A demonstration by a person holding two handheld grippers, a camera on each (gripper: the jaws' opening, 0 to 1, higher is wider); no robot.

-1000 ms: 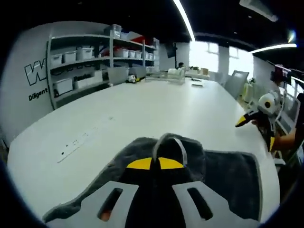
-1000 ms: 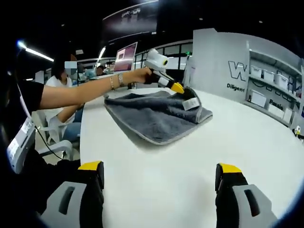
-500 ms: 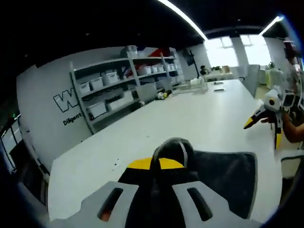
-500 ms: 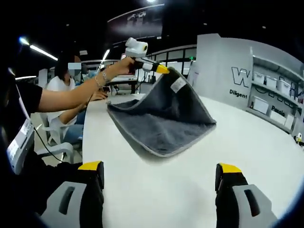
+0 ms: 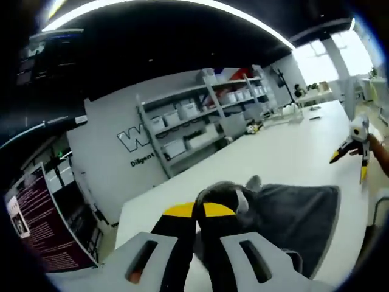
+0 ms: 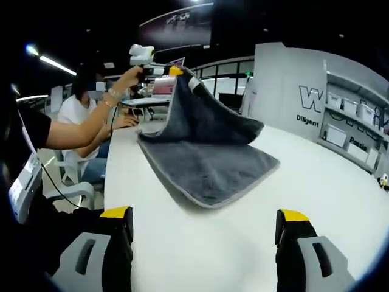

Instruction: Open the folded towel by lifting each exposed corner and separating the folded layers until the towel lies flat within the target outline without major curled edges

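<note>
Currently my left hand-held gripper (image 5: 199,210) is clamped on the towel (image 6: 206,158) corner, top layer raised off the desk (image 6: 292,182) — right hand-held gripper (image 6: 203,222) apart, idle — flattening remains.

A plush, matt grey cloth towel (image 6: 209,164) is seen spread on a smooth, faintly glossy white table (image 6: 243,243).

I see a white table (image 6: 340,207), wall shelves (image 5: 200,118) stacked with white bins, and a seated person (image 6: 76,112) behind.
</note>
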